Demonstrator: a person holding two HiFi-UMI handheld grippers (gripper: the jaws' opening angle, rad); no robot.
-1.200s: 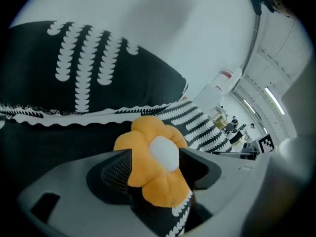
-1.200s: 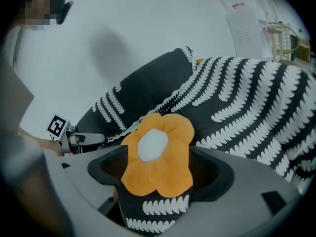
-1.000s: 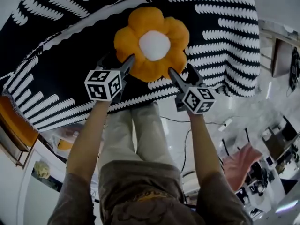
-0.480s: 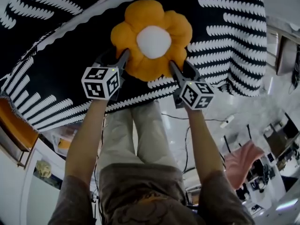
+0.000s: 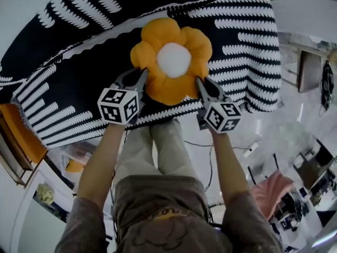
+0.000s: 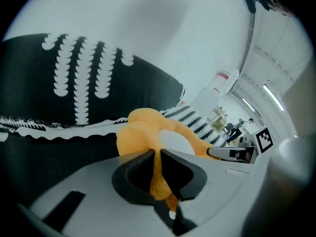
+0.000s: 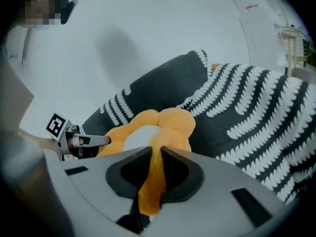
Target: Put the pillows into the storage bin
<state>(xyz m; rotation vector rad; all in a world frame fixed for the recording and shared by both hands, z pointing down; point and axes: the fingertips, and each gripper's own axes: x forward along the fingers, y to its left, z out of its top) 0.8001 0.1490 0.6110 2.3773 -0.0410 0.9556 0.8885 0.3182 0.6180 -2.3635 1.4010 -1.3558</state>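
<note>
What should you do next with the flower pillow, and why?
Probably lift the flower pillow clear of the striped blanket: the left hand-held gripper and right hand-held gripper have just closed on its orange petals.

A black blanket (image 5: 68, 88) with rows of white scalloped stripes fills the upper half of the head view, draped over an orange seat (image 5: 16, 128) that peeks out at the left edge. At the lower right, a pink cloth (image 5: 271, 191) lies on the pale floor (image 5: 274, 136). Behind the blanket rises a plain white wall (image 6: 148, 23)
</note>
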